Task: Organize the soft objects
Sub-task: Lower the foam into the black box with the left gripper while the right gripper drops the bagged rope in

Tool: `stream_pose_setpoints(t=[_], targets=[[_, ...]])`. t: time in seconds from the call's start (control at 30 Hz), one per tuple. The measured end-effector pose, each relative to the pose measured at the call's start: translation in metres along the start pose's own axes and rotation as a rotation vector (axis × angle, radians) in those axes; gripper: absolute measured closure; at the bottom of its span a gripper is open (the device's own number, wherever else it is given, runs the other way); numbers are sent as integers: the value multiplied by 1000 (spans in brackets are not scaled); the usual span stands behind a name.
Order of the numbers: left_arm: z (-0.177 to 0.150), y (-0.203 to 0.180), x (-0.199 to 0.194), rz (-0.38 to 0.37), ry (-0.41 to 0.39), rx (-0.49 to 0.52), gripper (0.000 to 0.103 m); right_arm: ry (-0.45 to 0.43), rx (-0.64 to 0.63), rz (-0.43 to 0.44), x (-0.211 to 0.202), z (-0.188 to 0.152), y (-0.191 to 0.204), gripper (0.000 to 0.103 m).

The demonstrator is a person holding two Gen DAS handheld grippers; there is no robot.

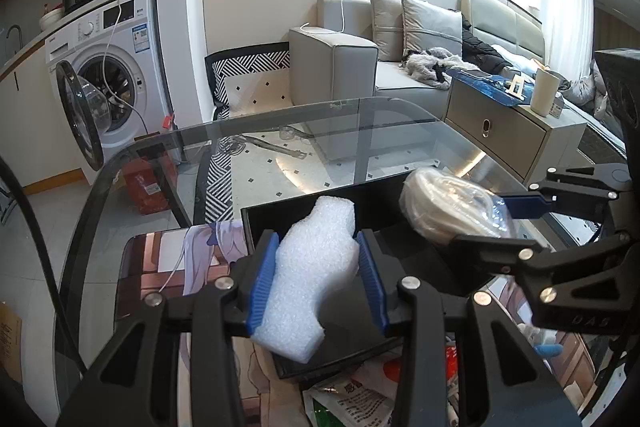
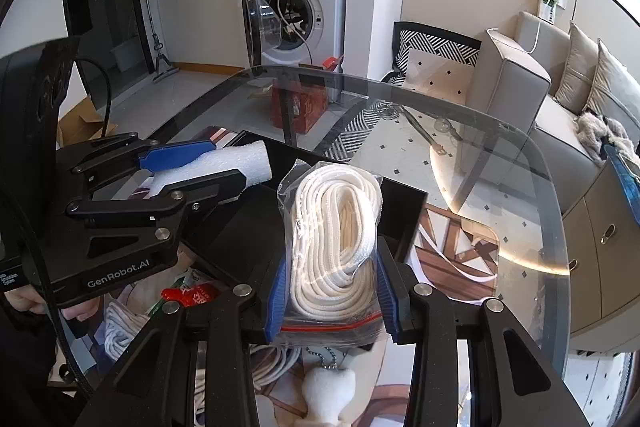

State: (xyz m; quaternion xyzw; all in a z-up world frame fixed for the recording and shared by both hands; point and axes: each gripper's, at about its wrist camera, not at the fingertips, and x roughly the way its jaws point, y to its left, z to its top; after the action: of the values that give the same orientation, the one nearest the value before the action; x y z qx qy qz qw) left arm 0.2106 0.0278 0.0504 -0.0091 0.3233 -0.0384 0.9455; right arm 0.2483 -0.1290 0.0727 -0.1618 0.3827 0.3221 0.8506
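Left claw clamped on chunky white foam piece, right claw gripping clear bagged coil of white rope, both over black rectangular tray on glass surface.

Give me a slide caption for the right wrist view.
Right gripper holds bagged white rope above black tray.

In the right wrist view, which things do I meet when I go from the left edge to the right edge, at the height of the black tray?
Left gripper holding the white foam piece → bag of white rope held in the right gripper → far corner of the black tray → bare glass table → beige cabinet.
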Motion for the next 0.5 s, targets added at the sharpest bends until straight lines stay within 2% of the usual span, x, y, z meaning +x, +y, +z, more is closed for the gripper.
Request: stream_pose_setpoints(t=[0.5], targets=[[5,-2,8,-35,0,10,63,43,-22,-9,19,10,0,64]])
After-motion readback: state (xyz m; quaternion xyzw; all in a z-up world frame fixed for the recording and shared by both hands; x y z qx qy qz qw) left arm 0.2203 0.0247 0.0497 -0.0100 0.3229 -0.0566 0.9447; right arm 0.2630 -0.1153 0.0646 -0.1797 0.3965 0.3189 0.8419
